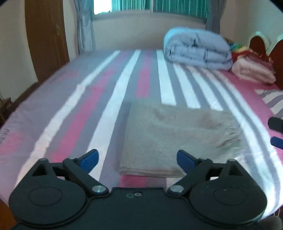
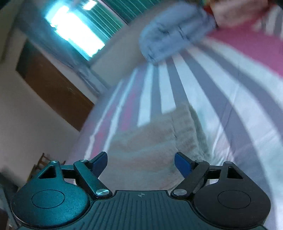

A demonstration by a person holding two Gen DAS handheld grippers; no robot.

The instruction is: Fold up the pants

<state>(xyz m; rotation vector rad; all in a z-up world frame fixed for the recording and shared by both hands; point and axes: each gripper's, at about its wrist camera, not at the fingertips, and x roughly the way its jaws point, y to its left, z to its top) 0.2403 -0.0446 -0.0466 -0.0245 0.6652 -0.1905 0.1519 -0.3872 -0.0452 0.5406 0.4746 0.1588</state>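
Note:
The beige pants (image 1: 175, 138) lie folded into a flat rectangle on the striped bed sheet (image 1: 99, 99), with the gathered waistband at the right side. My left gripper (image 1: 138, 160) is open and empty, held just in front of the near folded edge. My right gripper (image 2: 140, 163) is open and empty too, tilted, above the pants (image 2: 153, 141) in its own blurred view. Part of the right gripper (image 1: 276, 131) shows at the right edge of the left wrist view.
A rolled light-blue quilt (image 1: 196, 47) and a pink folded blanket (image 1: 253, 70) lie at the far right of the bed. A wooden headboard (image 1: 261, 46) stands at the right. A brown door (image 1: 46, 37) and a window (image 1: 150, 7) are behind.

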